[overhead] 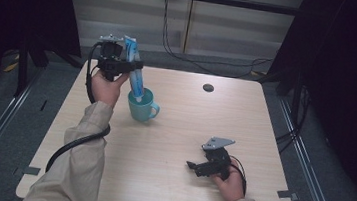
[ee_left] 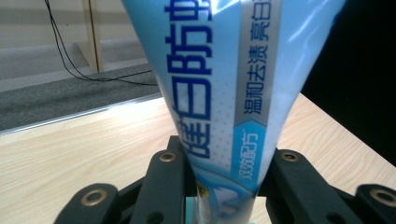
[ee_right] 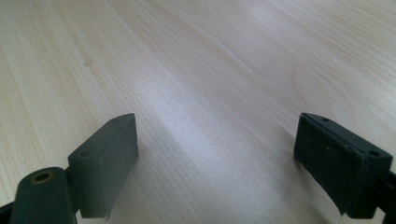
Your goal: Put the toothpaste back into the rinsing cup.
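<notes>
Pinching toothpaste tube [overhead: 134, 68] near-upright, cap down in mug [overhead: 141, 107]; right fingers [ee_right: 336, 163] spread.

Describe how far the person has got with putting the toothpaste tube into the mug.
Done: the left gripper is clamped on the toothpaste tube, and the tube's lower end already sits inside the teal mug. In hand: the tube, leaning, is held by its upper part. Left: letting go of it. The right gripper rests open on the table, holding nothing.
</notes>
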A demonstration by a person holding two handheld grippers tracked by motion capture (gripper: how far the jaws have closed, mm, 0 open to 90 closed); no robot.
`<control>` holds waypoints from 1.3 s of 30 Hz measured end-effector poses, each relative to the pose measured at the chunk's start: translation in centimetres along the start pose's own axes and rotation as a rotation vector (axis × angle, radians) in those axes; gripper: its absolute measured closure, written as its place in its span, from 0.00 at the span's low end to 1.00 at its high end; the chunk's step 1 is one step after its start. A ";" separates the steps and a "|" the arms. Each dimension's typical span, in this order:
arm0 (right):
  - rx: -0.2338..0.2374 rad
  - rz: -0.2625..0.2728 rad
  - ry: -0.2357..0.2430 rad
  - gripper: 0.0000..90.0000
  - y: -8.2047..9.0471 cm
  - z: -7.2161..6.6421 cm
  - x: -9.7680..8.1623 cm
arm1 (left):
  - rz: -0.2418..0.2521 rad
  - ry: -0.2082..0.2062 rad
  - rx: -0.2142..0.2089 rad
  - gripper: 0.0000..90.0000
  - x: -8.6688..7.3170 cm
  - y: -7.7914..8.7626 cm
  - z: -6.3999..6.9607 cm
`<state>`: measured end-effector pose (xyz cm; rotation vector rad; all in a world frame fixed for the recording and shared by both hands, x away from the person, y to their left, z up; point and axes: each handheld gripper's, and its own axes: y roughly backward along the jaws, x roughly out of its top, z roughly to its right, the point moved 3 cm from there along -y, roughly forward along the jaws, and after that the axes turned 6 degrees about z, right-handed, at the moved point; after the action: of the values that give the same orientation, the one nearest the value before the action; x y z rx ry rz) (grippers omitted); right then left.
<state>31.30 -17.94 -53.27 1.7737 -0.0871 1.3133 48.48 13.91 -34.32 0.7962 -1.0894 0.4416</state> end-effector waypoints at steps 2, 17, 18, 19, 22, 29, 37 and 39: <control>0.000 0.001 0.001 0.15 0.0 0.0 0.0 | -0.003 0.002 0.004 0.82 -0.2 -0.2 -0.2; 0.000 0.002 0.004 0.15 0.0 0.0 0.0 | -0.023 0.013 0.037 0.82 -1.8 -1.6 -0.8; 0.000 0.002 0.004 0.15 0.0 0.0 0.0 | -0.025 0.014 0.041 0.82 -2.1 -1.8 -0.8; 0.000 0.002 0.003 0.15 0.0 0.0 0.0 | -0.024 0.017 0.046 0.82 -2.3 -1.9 -0.9; 0.000 0.002 0.004 0.15 0.0 0.0 0.0 | -0.025 0.018 0.051 0.82 -2.7 -2.1 -1.0; 0.003 0.001 0.004 0.15 0.0 0.0 0.0 | -0.025 0.016 0.057 0.82 -3.2 -2.3 -0.9; 0.006 0.001 0.007 0.15 0.0 0.0 0.0 | -0.041 0.012 0.070 0.82 -4.6 -2.9 -0.8; 0.006 0.001 0.007 0.15 0.0 0.0 0.0 | -0.042 0.013 0.074 0.82 -4.7 -2.9 -0.8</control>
<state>31.29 -17.92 -53.27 1.7749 -0.0804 1.3216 48.98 12.88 -39.83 0.8791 -1.0473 0.4527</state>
